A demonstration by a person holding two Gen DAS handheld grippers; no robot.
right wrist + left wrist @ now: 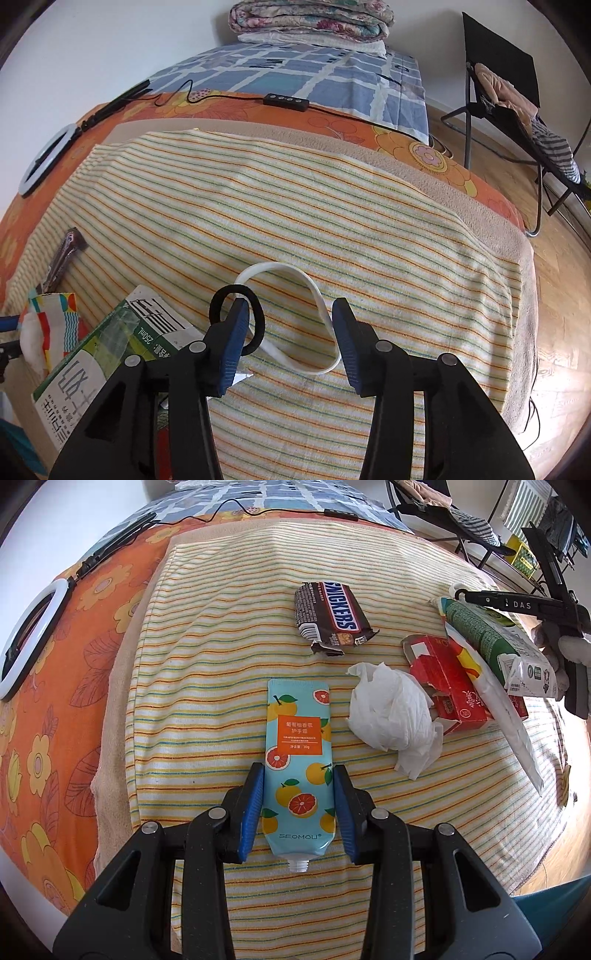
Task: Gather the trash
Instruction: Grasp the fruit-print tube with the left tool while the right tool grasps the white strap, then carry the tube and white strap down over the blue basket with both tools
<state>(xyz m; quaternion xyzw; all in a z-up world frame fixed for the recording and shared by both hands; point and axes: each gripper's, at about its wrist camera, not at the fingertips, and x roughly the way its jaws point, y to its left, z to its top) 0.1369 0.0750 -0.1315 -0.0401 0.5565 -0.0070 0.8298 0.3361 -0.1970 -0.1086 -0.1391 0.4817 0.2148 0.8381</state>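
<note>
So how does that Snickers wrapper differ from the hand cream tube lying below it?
The Snickers wrapper is dark brown, crumpled and torn open at one end; the hand cream tube is light blue with a citrus print, smooth and flat. The wrapper lies askew and nothing touches it; the tube lies straight between the blue fingers of the left gripper, its cap missing and bare nozzle towards the camera. Both rest on the striped towel.

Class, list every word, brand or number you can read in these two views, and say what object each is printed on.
"SNICKERS": brown candy wrapper.
"SEOMOU", "GRAPEFRUIT FRAGRANCE HAND CREAM", "30g", plus Chinese characters: blue hand cream tube.
"DAS": black bar of the right gripper.
"250mL": green-and-white carton; its large Chinese characters appear upside down.
Red box: print too small to read.
</note>
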